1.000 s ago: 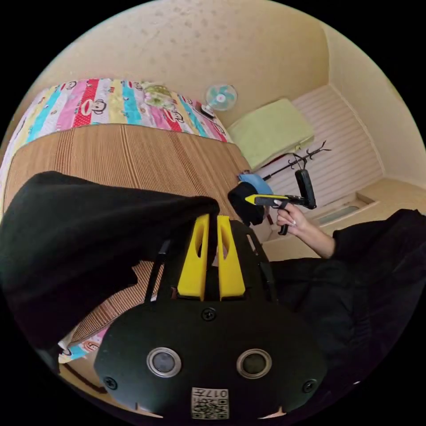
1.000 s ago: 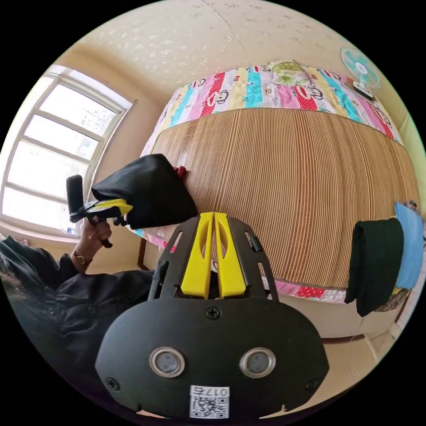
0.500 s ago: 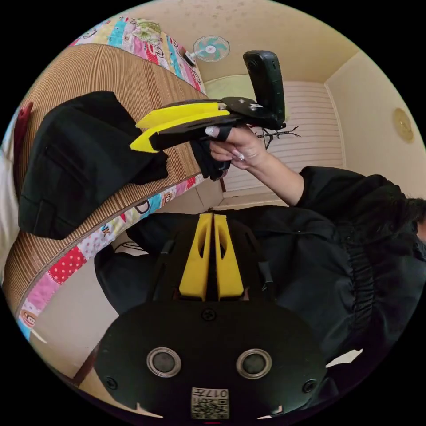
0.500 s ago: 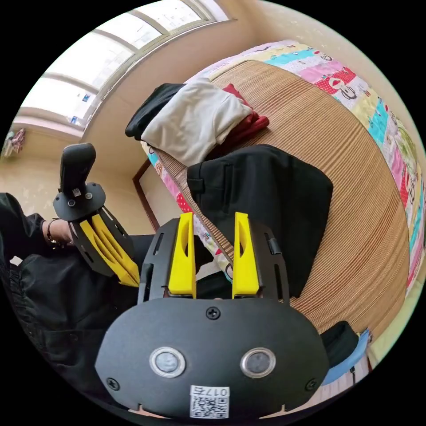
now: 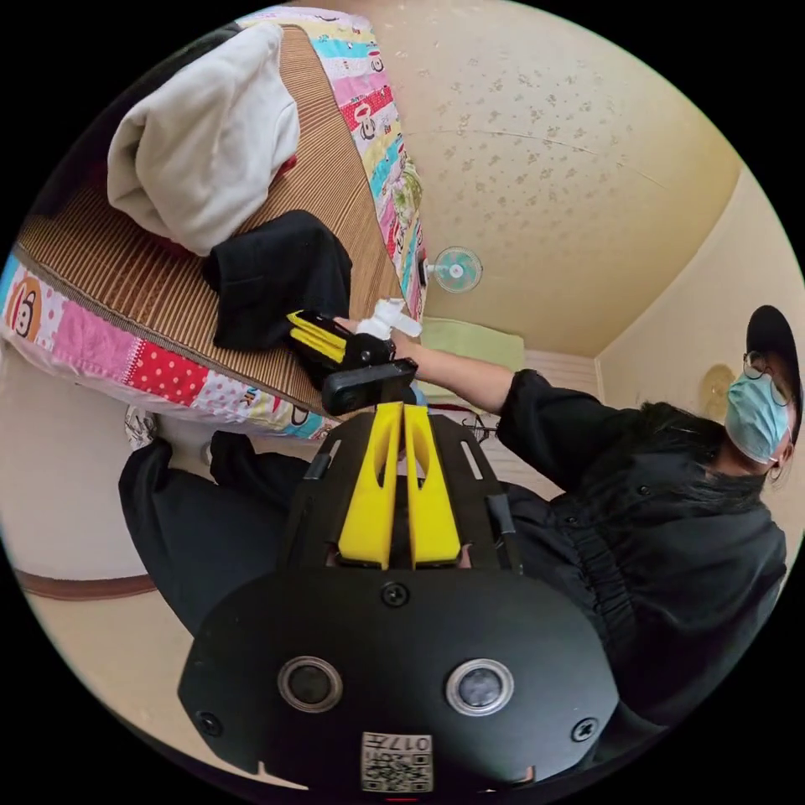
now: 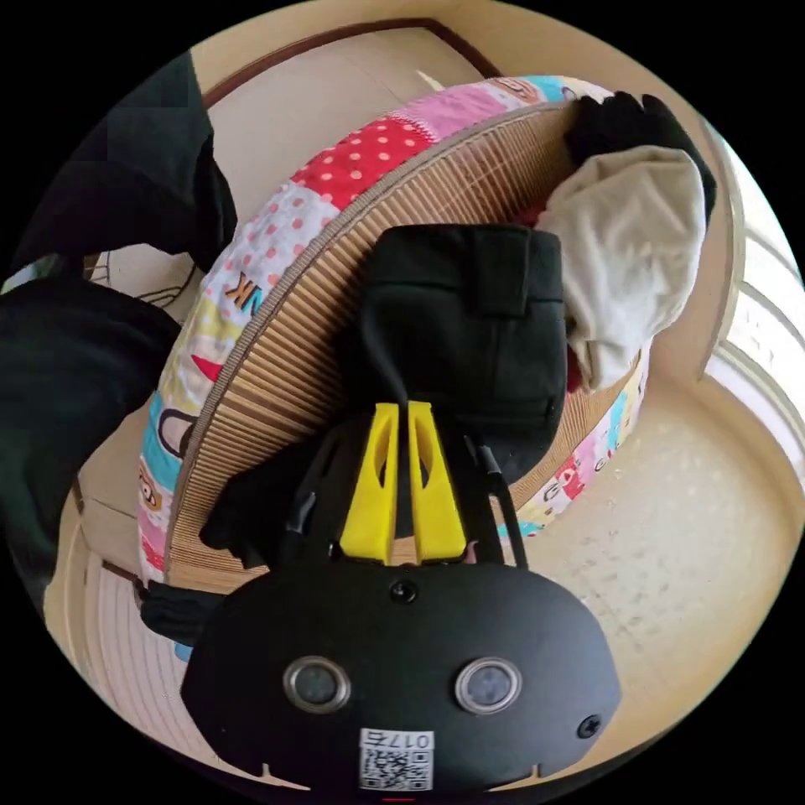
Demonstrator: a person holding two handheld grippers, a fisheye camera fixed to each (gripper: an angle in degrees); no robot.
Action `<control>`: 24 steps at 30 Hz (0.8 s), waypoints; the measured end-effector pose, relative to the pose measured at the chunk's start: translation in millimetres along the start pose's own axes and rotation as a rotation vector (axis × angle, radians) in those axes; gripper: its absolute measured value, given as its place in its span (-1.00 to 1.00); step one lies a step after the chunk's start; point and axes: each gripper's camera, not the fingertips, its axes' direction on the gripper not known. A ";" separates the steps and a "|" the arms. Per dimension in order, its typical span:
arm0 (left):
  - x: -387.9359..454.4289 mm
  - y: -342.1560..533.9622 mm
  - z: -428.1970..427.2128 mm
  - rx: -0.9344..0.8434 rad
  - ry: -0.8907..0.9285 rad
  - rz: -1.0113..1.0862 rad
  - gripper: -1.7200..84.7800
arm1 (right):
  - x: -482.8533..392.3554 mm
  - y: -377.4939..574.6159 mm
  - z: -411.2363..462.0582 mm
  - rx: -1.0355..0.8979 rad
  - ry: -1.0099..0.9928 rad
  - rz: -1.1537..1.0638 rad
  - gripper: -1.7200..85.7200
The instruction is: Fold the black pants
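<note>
The black pants (image 6: 470, 327) lie folded into a compact block on the bamboo mat (image 6: 319, 352) near the bed's edge. In the right gripper view my right gripper (image 6: 401, 409) is at the near edge of the pants, jaws shut on a fold of the black cloth. The left gripper view shows the pants (image 5: 277, 272) with the right gripper (image 5: 303, 329) at their edge, held in a hand. My left gripper (image 5: 398, 411) is off the bed, near the person's body, jaws shut with nothing between them.
A cream garment (image 6: 629, 251) lies bunched right beside the pants, with a dark garment (image 6: 620, 117) beyond it. The colourful quilt (image 6: 251, 251) hangs over the bed's side. A person in black (image 5: 654, 520) stands at the bed. A small fan (image 5: 453, 270) is by the wall.
The right gripper was open short of the pants; its jaws have shut on the near edge of the pants. The left gripper has drawn back off the bed, still shut. Both cameras rolled.
</note>
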 end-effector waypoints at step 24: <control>190.6 -2.3 58.6 -0.025 -0.541 0.551 -0.55 | 152.8 529.1 -491.3 1.400 -0.048 1.410 -0.94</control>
